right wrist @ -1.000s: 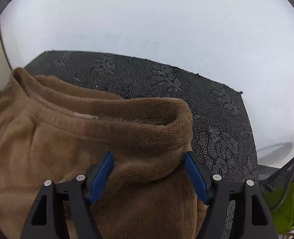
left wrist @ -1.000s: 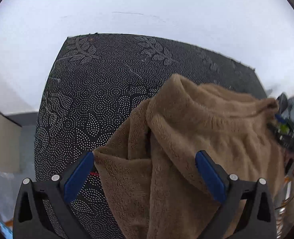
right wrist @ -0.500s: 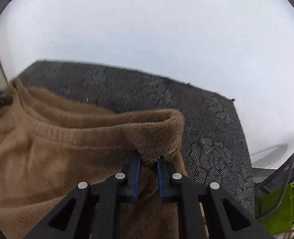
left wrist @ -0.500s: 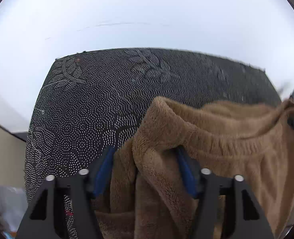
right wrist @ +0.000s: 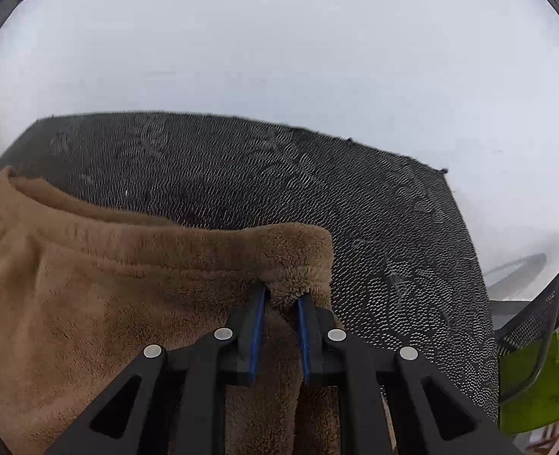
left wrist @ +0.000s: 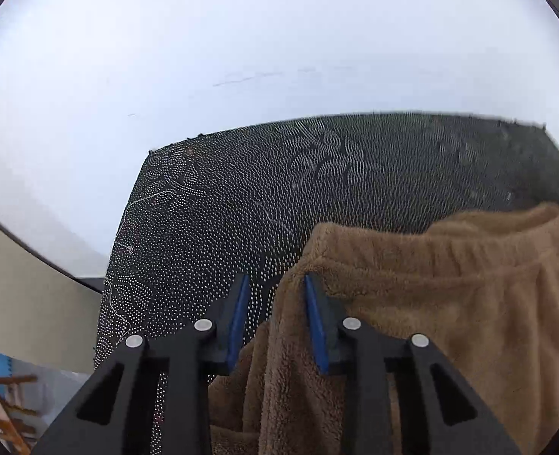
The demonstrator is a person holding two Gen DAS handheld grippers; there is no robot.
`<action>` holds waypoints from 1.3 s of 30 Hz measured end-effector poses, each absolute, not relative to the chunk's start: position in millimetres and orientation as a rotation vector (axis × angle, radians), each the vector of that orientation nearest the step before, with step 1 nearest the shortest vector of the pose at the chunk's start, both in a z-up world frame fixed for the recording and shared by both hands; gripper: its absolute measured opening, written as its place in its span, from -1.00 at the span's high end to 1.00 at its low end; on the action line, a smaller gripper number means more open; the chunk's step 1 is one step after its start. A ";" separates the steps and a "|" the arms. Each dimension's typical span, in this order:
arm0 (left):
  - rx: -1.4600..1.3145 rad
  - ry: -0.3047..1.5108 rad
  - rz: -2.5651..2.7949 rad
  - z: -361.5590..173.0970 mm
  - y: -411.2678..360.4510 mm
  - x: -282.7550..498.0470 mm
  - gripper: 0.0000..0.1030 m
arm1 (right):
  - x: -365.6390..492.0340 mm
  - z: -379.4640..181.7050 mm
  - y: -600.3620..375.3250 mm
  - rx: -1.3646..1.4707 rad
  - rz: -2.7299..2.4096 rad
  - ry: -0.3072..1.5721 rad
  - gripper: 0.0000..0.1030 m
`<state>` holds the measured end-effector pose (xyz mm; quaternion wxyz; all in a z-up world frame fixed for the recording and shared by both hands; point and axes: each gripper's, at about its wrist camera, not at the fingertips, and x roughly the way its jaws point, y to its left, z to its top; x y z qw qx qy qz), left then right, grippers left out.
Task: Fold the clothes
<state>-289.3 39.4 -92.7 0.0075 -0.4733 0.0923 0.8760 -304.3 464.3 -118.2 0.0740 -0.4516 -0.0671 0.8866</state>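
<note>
Each claw, left (left wrist: 275, 295) and right (right wrist: 281, 299), was clamped on a waistband corner of brown fleece pants (right wrist: 108, 276) over the black dotted surface (left wrist: 317, 174).

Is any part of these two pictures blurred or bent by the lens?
Left wrist view: the dotted black cloth smears near its far edge, which bows. Right wrist view: the same cloth looks softly streaked; the brown fleece garment by the right tool stays sharp.

Dotted black cloth (left wrist: 355, 189), mesh chair (right wrist: 544, 303), green bag (right wrist: 533, 390).
</note>
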 end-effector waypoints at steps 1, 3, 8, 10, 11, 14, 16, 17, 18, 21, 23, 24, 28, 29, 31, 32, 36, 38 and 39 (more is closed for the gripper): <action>-1.480 0.313 2.744 -93.0 40.5 -288.7 0.21 | -300.4 -114.7 463.6 -1.342 2.668 -0.197 0.58; -1.481 0.362 2.754 -93.7 42.5 -287.4 -0.05 | -292.6 -107.7 462.2 -1.315 2.680 -0.189 0.46; -1.438 0.260 2.792 -70.9 22.3 -271.8 -0.56 | -273.2 -90.1 458.8 -1.247 2.710 -0.169 -0.48; -1.380 0.235 2.823 -54.4 15.4 -256.6 -0.59 | -265.4 -83.1 457.4 -1.219 2.722 -0.161 -0.57; -1.344 0.218 2.812 -46.1 17.7 -247.1 -0.61 | -261.5 -79.6 456.7 -1.206 2.727 -0.156 -0.57; -1.253 0.166 2.752 -25.3 29.6 -220.3 -0.70 | -249.9 -69.1 454.6 -1.164 2.744 -0.144 -0.57; -1.253 0.152 2.633 -25.2 53.8 -209.7 -0.73 | -243.3 -63.4 449.9 -1.154 2.762 -0.136 -0.57; -1.266 0.170 2.599 -30.3 66.7 -209.5 -0.73 | -243.2 -64.1 438.8 -1.195 2.790 -0.133 -0.57; -1.279 0.189 2.566 -35.6 79.7 -209.4 -0.73 | -243.9 -65.4 428.2 -1.239 2.818 -0.124 -0.57; -1.306 0.264 2.511 -51.4 114.4 -211.5 -0.73 | -255.0 -75.8 397.8 -1.374 2.865 -0.083 -0.57; -1.323 0.339 2.551 -63.3 125.3 -219.7 -0.73 | -263.4 -83.6 382.7 -1.399 2.871 -0.136 -0.57; -1.338 0.375 2.578 -69.7 127.3 -225.6 -0.73 | -269.8 -88.5 377.1 -1.413 2.862 -0.164 -0.57; -1.419 0.285 2.602 -91.5 110.6 -247.0 -0.77 | -306.1 -114.6 381.5 -1.542 2.769 -0.112 -0.57; -1.440 0.243 2.600 -96.6 104.4 -252.1 -0.81 | -315.1 -121.0 386.0 -1.552 2.740 -0.102 -0.57; -1.483 0.157 2.593 -106.7 91.8 -262.4 -0.83 | -326.5 -132.3 395.0 -1.553 2.721 -0.100 -0.57; -1.469 0.149 2.598 -106.6 89.6 -261.0 -0.83 | -328.9 -135.2 398.2 -1.544 2.727 -0.085 -0.57; -1.427 0.203 2.626 -104.2 93.1 -251.3 -0.84 | -331.1 -137.1 390.2 -1.500 2.716 -0.139 -0.59; -1.414 0.208 2.628 -98.3 94.1 -245.3 -0.86 | -330.0 -136.8 387.9 -1.498 2.716 -0.148 -0.59; -1.407 0.210 2.630 -95.4 94.6 -242.3 -0.87 | -329.0 -136.3 389.2 -1.500 2.722 -0.132 -0.60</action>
